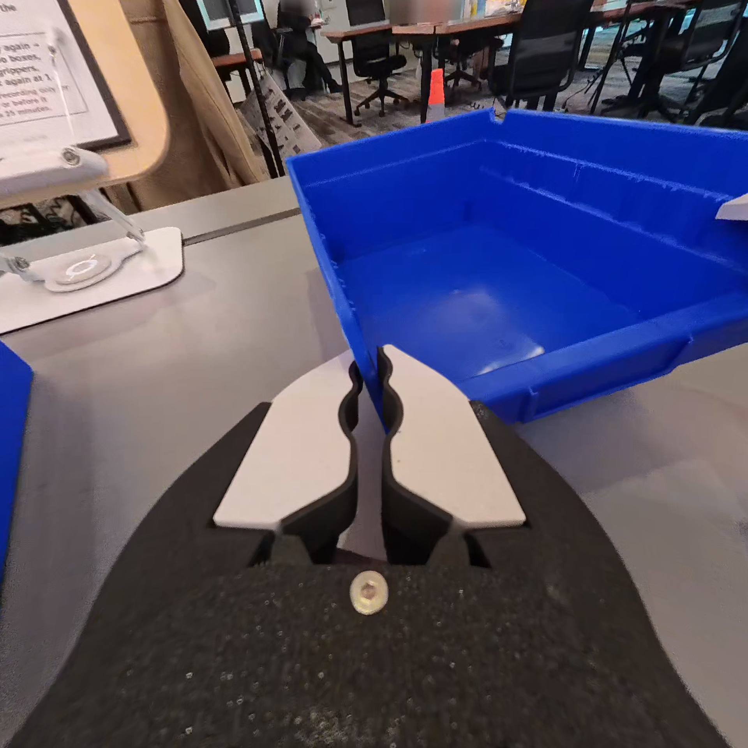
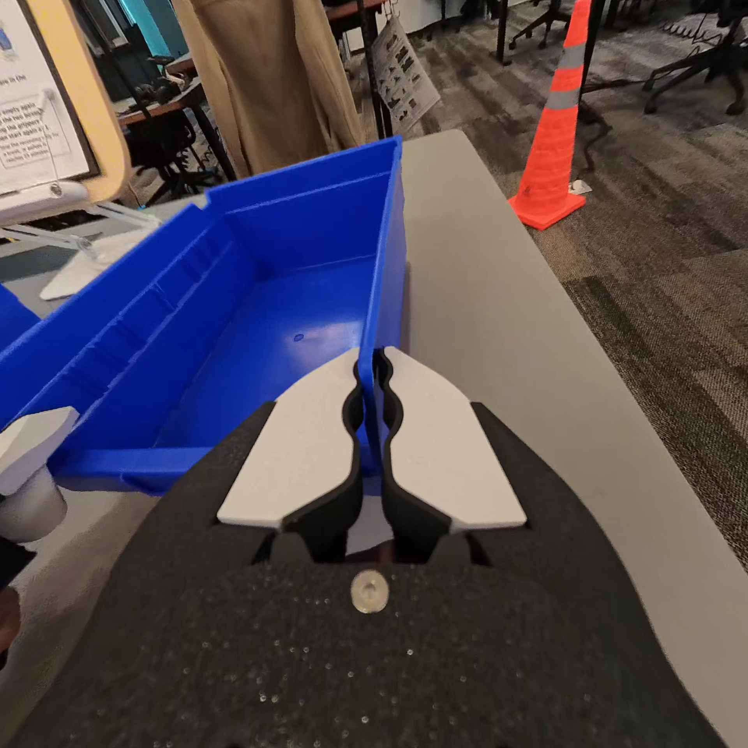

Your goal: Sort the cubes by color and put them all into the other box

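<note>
A blue box [image 1: 546, 259] sits on the grey bench [image 1: 202, 384], and both grippers hold it by its walls. No cubes show inside it; its floor is bare and shiny.

In the left wrist view, the left gripper [image 1: 369, 364] has its fingers [image 1: 307, 441] pinching the box's left side wall at the near corner, one finger inside the box and one outside, with the thin blue wall running up between them. The fingers are almost together, with only the wall between them.

In the right wrist view, the right gripper [image 2: 369, 362] does the same on the opposite side: its fingers [image 2: 441, 445] pinch the box's [image 2: 259, 324] right side wall near the front corner, again one finger on each face of the wall. The left gripper's [image 2: 36, 437] pale fingertip shows at the box's far left front corner in this view, and the right gripper's [image 1: 734, 208] tip pokes in at the box's right edge in the left wrist view.

Left of the box, a second blue box [image 1: 12, 437] shows only as a sliver at the edge of the view. Behind the box's left side stands a white stand [image 1: 93, 263] carrying a framed sheet of paper [image 1: 44, 77]. Beyond the box's right side, off the bench [image 2: 506, 324], an orange cone [image 2: 556, 133] stands on the carpet [image 2: 668, 263]. Behind the box hangs a tan coat [image 2: 275, 81].
</note>
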`<move>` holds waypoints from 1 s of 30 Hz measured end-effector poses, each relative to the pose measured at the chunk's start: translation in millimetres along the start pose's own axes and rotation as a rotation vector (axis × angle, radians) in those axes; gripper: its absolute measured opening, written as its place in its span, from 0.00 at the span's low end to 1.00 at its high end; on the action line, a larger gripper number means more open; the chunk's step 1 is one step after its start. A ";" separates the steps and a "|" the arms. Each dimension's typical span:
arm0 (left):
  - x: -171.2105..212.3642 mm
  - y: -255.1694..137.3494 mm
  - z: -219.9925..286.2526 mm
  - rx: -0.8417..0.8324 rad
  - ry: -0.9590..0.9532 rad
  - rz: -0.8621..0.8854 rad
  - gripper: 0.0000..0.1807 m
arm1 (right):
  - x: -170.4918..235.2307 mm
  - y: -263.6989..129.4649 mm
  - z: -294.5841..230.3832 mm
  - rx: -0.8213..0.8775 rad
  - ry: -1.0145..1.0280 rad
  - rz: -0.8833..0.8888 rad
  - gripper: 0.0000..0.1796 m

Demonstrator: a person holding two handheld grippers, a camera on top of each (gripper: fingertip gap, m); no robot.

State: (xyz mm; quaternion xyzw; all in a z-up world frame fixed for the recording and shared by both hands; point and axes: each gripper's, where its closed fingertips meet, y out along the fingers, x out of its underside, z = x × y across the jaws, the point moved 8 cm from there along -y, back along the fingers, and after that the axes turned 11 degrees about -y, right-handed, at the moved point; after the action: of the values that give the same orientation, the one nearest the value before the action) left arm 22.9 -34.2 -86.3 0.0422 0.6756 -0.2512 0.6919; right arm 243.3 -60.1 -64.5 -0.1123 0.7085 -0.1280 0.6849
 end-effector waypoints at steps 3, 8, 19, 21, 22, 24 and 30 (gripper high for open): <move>5.2 4.6 3.0 -0.013 0.006 -0.007 0.03 | 7.3 6.8 3.7 0.012 -0.018 0.004 0.02; 12.2 1.2 17.1 0.037 -0.001 -0.050 0.06 | 21.1 11.2 18.9 0.003 0.013 -0.012 0.02; -0.9 -46.8 -3.9 0.205 0.057 -0.084 0.29 | 17.4 -4.6 25.6 0.076 -0.021 0.048 0.19; -10.2 -83.6 -32.1 0.226 0.088 -0.085 0.29 | 2.4 -30.0 16.1 0.178 -0.065 0.121 0.22; -14.7 -102.3 -52.2 0.208 0.098 -0.082 0.29 | -8.2 -43.6 1.6 0.186 -0.086 0.181 0.23; -24.1 -138.3 -105.8 0.094 0.106 -0.041 0.28 | -28.7 -64.5 -48.3 0.101 -0.150 0.278 0.22; -17.1 -207.0 -282.3 -0.371 -0.029 0.073 0.25 | -0.1 -54.3 -282.4 -0.554 -0.179 0.189 0.22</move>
State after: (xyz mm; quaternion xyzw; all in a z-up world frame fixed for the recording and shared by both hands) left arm -318.1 -97.1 -35.4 -0.0650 0.6983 -0.0977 0.7062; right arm -39.7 -103.5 -37.9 -0.2391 0.6606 0.1450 0.6967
